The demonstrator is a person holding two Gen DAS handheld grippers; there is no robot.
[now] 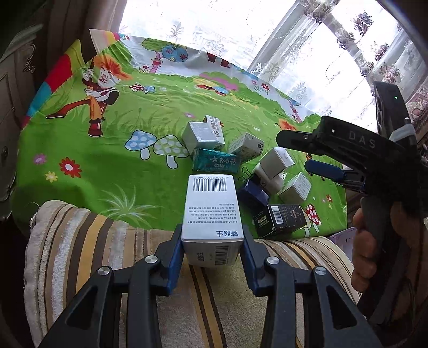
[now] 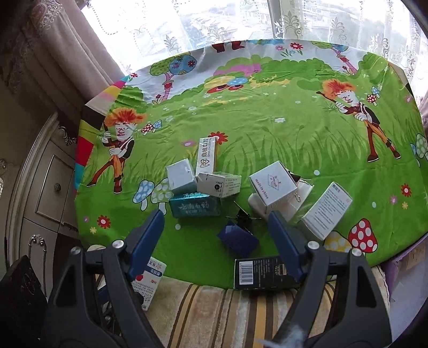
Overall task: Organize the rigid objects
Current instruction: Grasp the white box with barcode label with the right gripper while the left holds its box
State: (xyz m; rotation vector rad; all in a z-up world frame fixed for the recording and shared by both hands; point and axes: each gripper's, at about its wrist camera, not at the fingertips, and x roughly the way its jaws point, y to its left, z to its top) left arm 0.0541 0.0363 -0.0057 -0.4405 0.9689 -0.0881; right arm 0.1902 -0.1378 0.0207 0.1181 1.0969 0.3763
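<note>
The left tool is clenched on a white barcode box over the striped cushion. The right tool hangs released above the box pile. Gripped only at its near end, the box may pivot and topple neighbours.

A table draped in a bright green cartoon cloth – grass, mushrooms, orange-haired figures – stands against a wide window. Lace sheers with a floral pattern cover the glass, and strong daylight pours through, washing the panes almost white. A heavier beige curtain hangs at the left side. Below it stands a cream cabinet with carved trim, panelled doors and metal knobs – in shadow. At the near edge of the table lies a striped cushion in tan, brown and yellow.
</note>
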